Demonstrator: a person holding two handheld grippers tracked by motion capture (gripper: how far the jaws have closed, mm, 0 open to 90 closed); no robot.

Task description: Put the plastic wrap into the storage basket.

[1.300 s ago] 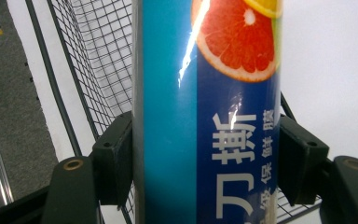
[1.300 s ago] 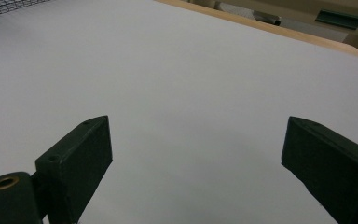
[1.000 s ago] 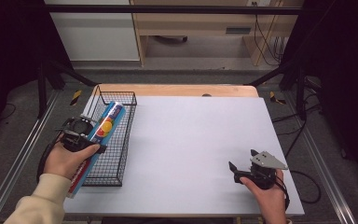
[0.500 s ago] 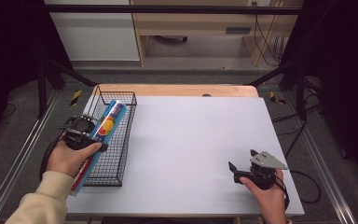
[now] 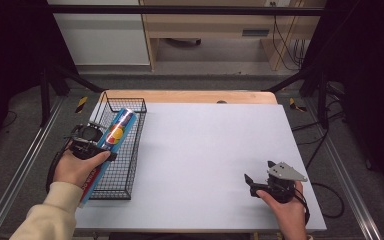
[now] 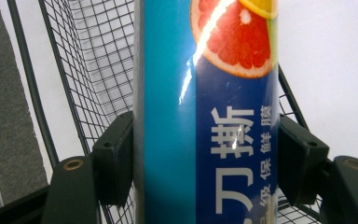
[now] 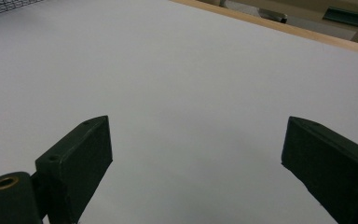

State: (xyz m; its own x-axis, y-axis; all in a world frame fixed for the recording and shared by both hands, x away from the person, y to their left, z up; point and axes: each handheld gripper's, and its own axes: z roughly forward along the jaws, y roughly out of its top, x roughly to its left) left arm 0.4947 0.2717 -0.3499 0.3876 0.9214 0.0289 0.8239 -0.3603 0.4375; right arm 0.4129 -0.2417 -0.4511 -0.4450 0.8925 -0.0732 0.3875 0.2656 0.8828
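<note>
My left gripper (image 5: 105, 143) is shut on a long blue cling-film box (image 5: 116, 129) printed with citrus slices and white characters. In the left gripper view both pads press its sides (image 6: 177, 93) at mid-length, with my left gripper (image 6: 205, 154) around it. The box runs lengthwise over the left side of a black wire basket (image 5: 126, 172), its far end above the basket. My right gripper (image 5: 258, 171) rests near the table's front right, open with nothing between its fingers; in its own view my right gripper (image 7: 196, 149) frames bare tabletop.
The wire basket (image 6: 93, 56) stands at the left edge of the white tabletop (image 5: 205, 145). A wooden strip borders the table's far edge (image 7: 279, 25). Metal frame rails run along both sides, with cables on the floor at right.
</note>
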